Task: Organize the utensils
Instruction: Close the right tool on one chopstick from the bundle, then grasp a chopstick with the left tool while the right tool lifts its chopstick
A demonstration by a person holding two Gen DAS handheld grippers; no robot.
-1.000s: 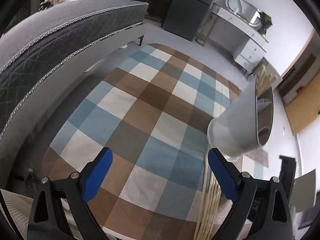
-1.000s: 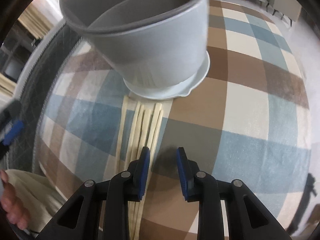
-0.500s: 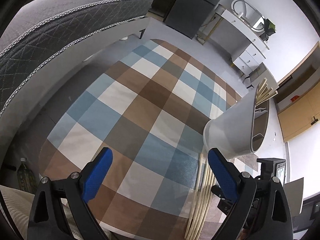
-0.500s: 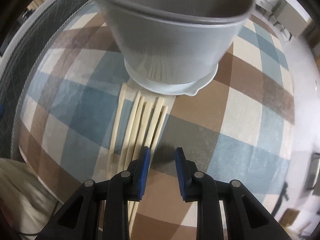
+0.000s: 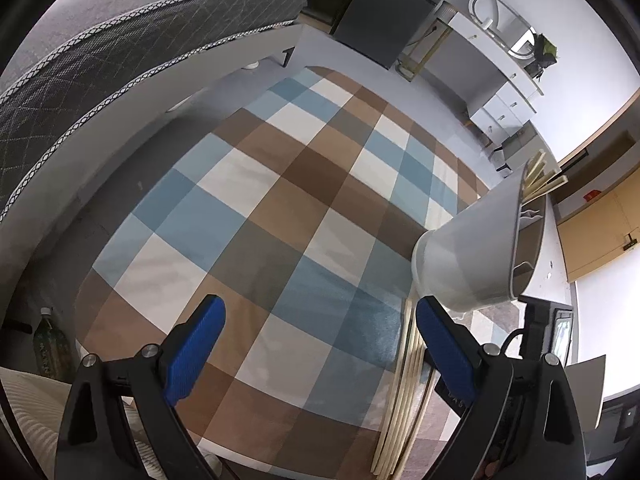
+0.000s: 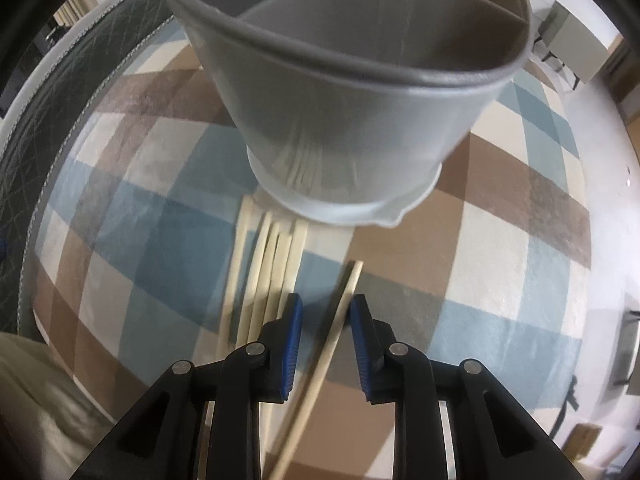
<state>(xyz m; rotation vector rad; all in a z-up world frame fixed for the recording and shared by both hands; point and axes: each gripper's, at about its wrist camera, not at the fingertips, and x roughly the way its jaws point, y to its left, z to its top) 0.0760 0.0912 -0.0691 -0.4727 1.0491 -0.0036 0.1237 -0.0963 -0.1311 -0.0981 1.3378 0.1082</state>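
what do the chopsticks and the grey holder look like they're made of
Chopsticks: likely bamboo or pale wood, matte cream, plain and uncoated. Holder: probably plastic, smooth and semi-translucent, since chopsticks inside show faintly through its wall, with a thin moulded grey rim.

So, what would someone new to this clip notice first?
Probably the big grey utensil holder, filling the top of the right wrist view, standing on the checked cloth. Next, the single chopstick lying slanted between the closing jaws of the right gripper, apart from the loose row of chopsticks just left of it. The left gripper hangs wide open over bare cloth.
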